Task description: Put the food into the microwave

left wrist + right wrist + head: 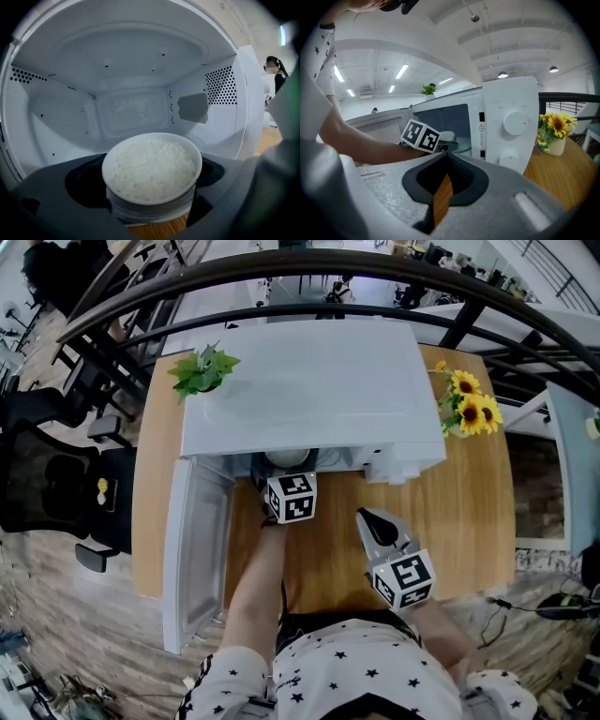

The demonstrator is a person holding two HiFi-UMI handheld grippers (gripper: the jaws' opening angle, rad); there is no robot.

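Note:
A white bowl of rice [151, 171] sits between the jaws of my left gripper [152, 194], which is shut on it at the mouth of the open white microwave [300, 395]. In the head view the bowl [289, 460] shows just under the microwave's front edge, behind the left gripper's marker cube [292, 498]. The right gripper view shows the bowl [446, 136] at the cavity opening. My right gripper [375, 524] is shut with nothing in it, held above the wooden table [469, 512] in front of the microwave's control panel [512, 123].
The microwave door [195, 545] hangs open to the left over the table edge. A small green plant [203, 368] stands at the back left and a vase of sunflowers [467, 407] at the back right. A black office chair [52, 488] stands left of the table.

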